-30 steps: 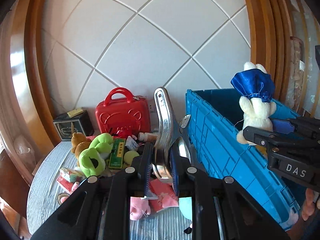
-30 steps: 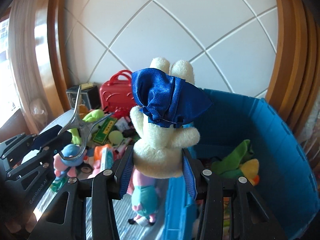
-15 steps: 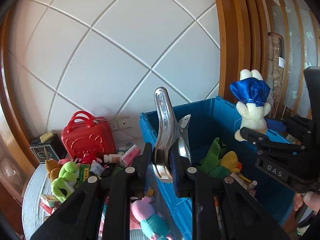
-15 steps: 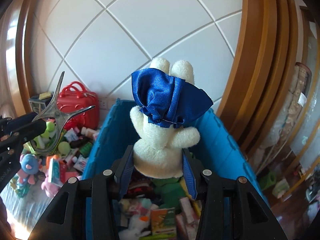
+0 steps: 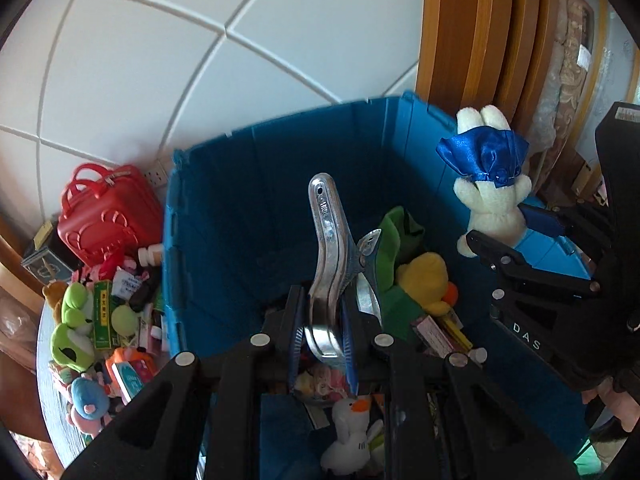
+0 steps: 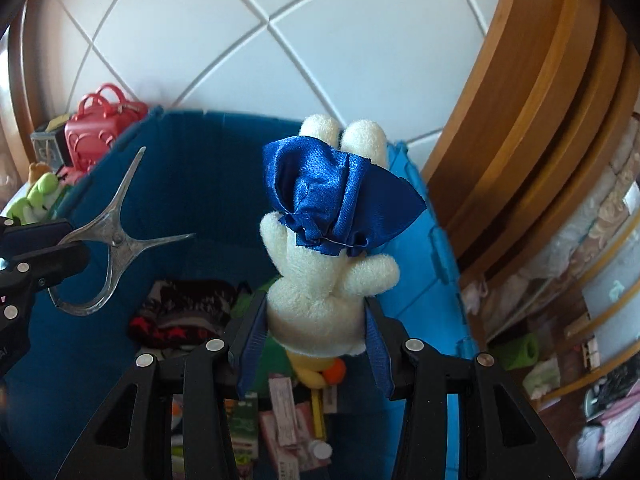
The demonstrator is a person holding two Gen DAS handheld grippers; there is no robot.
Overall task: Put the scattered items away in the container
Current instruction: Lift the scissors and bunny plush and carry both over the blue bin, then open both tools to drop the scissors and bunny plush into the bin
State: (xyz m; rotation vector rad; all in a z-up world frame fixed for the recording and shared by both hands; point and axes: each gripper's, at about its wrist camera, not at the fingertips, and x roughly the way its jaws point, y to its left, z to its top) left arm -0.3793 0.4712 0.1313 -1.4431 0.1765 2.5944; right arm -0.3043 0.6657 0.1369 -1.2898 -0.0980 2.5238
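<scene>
My left gripper [image 5: 322, 342] is shut on a large metal clip [image 5: 330, 256] and holds it above the open blue crate [image 5: 280, 176]. The clip also shows in the right wrist view [image 6: 108, 240], over the crate's left half. My right gripper [image 6: 312, 344] is shut on a white plush rabbit with a blue satin cap [image 6: 328, 240], held upright over the crate's [image 6: 192, 152] right side. The rabbit shows in the left wrist view [image 5: 490, 196] at the right. Inside the crate lie a green and yellow plush [image 5: 416, 276], boxes and a white duck plush [image 5: 348, 436].
Scattered toys remain on the round table left of the crate: a green frog plush [image 5: 74, 328], a green box [image 5: 102, 312], a blue and pink plush [image 5: 88, 400]. A red toy suitcase [image 5: 104, 216] stands by the tiled wall. A wooden frame [image 5: 476, 40] rises at the right.
Both grippers have moved right and over the crate with their loads. The view has shifted from the table's toys to the crate's inside.
</scene>
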